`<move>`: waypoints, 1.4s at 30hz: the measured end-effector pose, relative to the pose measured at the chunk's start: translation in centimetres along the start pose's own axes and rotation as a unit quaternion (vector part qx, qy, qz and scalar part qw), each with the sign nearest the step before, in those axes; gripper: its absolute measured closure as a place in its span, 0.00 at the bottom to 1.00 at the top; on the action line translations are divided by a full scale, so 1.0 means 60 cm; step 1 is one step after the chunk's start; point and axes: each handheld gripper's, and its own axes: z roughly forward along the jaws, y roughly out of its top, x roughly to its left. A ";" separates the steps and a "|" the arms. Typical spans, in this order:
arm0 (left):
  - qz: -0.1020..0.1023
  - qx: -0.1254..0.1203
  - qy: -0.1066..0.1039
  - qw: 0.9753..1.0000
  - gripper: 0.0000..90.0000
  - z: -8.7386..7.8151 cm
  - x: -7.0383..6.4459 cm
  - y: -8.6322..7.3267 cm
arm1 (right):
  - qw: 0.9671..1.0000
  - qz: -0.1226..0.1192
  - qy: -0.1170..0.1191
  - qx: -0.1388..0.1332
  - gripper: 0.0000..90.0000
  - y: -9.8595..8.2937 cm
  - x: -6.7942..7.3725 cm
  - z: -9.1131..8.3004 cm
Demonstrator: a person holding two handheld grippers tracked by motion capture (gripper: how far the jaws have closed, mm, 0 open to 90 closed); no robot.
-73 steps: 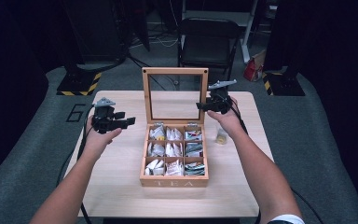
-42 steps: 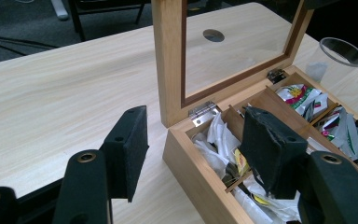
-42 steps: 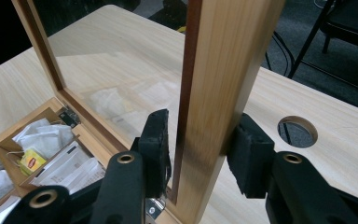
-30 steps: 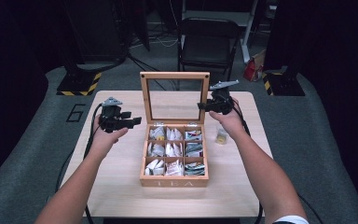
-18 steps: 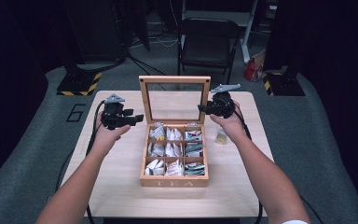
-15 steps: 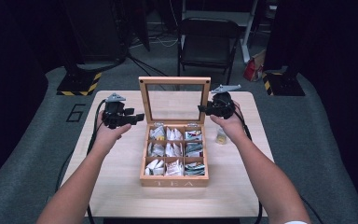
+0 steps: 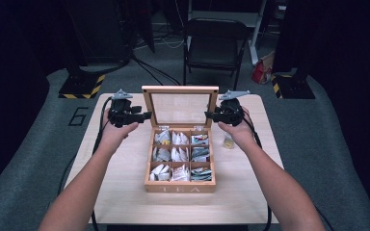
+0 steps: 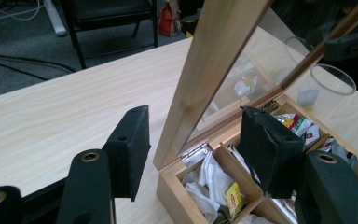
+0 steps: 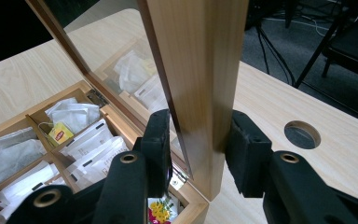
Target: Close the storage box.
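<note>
From above, an upright lid [image 7: 180, 107] stands behind its tea box [image 7: 180, 182], between both grippers. Left gripper view: open jaws straddle the lid's edge [image 8: 214, 70]. Right gripper view: jaws clamp the lid's other edge [image 9: 200, 70].

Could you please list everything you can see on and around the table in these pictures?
Tea box: one, light wood, nine compartments, table centre.
Lid: one, wood frame with clear pane, raised upright at the box's back.
Tea bags: many, mostly white, in the compartments.
Small clear cup: one, right of the box.
Table: one, pale wood.
Chair: one, black, behind the table.
Left gripper: black, open, astride the lid's left edge.
Right gripper: black, jaws around the lid's right edge.
</note>
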 end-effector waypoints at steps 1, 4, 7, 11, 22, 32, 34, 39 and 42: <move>0.001 0.000 0.000 1.000 0.48 -0.001 -0.001 0.003 | 1.000 -0.002 0.000 -0.001 0.69 0.000 0.000 0.000; 0.006 -0.007 -0.002 1.000 0.50 -0.004 -0.003 0.010 | 1.000 -0.006 -0.001 -0.003 0.69 -0.002 0.002 -0.001; 0.011 -0.011 -0.002 1.000 0.52 -0.005 -0.007 0.015 | 1.000 -0.006 -0.001 -0.002 0.69 -0.003 0.004 -0.003; 0.019 -0.020 -0.004 1.000 0.57 -0.007 -0.013 0.023 | 1.000 -0.009 0.000 -0.004 0.69 -0.006 0.006 -0.006; 0.035 -0.019 -0.003 0.999 0.69 -0.010 -0.022 0.026 | 1.000 0.004 0.006 -0.007 0.65 -0.011 0.007 -0.010; 0.038 -0.022 -0.008 0.999 0.68 -0.026 -0.030 0.025 | 1.000 0.007 0.005 -0.005 0.64 -0.009 0.016 -0.042; 0.041 -0.019 -0.007 0.999 0.68 -0.031 -0.034 0.025 | 1.000 0.007 0.006 -0.005 0.64 -0.008 0.019 -0.047; 0.046 -0.016 -0.009 0.999 0.68 -0.043 -0.041 0.023 | 1.000 0.008 0.010 -0.011 0.64 -0.009 0.025 -0.061; 0.049 -0.018 -0.009 0.999 0.68 -0.050 -0.048 0.020 | 1.000 0.014 0.011 -0.014 0.64 -0.013 0.031 -0.070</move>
